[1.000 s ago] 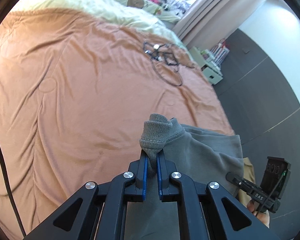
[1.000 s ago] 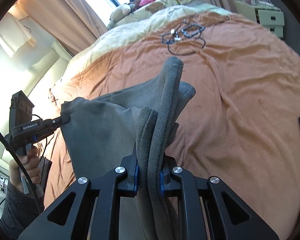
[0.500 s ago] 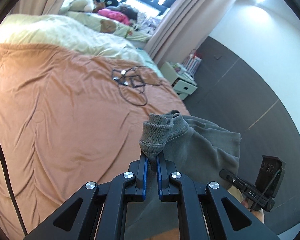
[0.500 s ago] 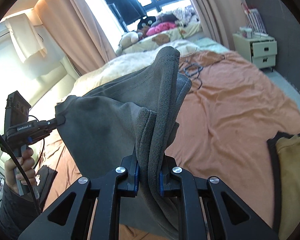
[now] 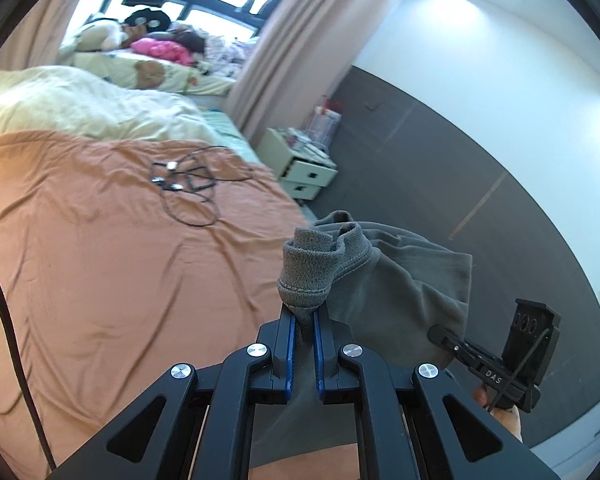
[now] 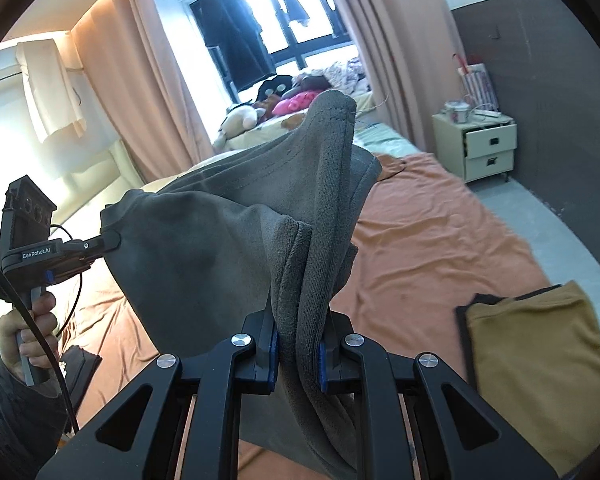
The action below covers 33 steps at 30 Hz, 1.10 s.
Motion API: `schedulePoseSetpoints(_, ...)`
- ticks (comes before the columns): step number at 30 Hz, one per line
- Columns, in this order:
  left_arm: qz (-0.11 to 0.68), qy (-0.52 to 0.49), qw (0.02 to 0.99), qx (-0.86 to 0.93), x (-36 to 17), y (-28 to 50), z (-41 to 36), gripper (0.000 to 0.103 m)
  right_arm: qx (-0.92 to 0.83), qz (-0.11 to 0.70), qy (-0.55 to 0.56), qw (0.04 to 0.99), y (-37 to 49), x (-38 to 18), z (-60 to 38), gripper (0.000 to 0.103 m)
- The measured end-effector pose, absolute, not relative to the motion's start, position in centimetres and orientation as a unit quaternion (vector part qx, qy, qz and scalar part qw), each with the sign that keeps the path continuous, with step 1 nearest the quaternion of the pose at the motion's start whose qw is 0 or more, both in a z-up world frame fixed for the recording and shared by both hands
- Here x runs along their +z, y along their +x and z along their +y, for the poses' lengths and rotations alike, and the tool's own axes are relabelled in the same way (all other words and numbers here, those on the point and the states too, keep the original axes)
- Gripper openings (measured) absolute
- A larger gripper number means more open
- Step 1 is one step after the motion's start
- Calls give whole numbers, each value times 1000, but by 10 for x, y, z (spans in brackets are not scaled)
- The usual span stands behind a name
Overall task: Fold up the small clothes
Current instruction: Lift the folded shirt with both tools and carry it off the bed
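Note:
A grey garment [image 5: 396,280] hangs in the air above the orange bedspread [image 5: 100,264], stretched between both grippers. My left gripper [image 5: 303,320] is shut on a bunched ribbed edge of it. In the right wrist view the same grey garment [image 6: 204,248] spreads wide, and my right gripper [image 6: 298,344] is shut on a thick fold of its edge. The left gripper [image 6: 110,240] shows there at the far left, pinching a corner. In the left wrist view the right gripper [image 5: 440,334] shows at the lower right, its tips against the cloth.
A tangle of black cables [image 5: 188,184] lies on the bedspread. A mustard cloth with dark trim [image 6: 540,364] lies on the bed at the right. A cream nightstand [image 6: 484,148] stands by the grey wall. Pillows and soft toys [image 5: 156,48] sit by the window.
Both grippers have risen with the grey garment, lifting it off the bed. The views have tilted up, showing more window and wall. The mustard cloth has come into the right wrist view.

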<state>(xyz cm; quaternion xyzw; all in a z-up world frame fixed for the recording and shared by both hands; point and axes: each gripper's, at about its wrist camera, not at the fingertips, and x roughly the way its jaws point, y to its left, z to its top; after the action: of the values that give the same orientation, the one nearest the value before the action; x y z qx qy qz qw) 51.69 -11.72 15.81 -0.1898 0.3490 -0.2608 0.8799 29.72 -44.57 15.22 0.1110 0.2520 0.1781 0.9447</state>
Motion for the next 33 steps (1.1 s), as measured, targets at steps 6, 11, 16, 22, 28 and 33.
schedulePoseSetpoints(6,351,-175,866,-309,170,511,-174,8,147,244,98,953,265,158,-466,11)
schedulePoseSetpoints(11,354,-161,854,-346,177,503,-227,8,115,237,91,960,238,168,-481,11)
schedulePoseSetpoints(16,353,-150,836,-391,184,490,-276,8,82,231,85,966,208,176,-493,11)
schedulePoseSetpoints(22,348,-135,821,-432,190,473,-328,8,44,222,79,971,177,188,-494,11)
schedulePoseSetpoints(28,356,-118,799,-470,187,455,-375,8,11,223,72,972,150,192,-489,11)
schedulePoseSetpoints(33,362,-110,782,-495,184,445,-405,7,-13,228,75,971,139,194,-483,11)
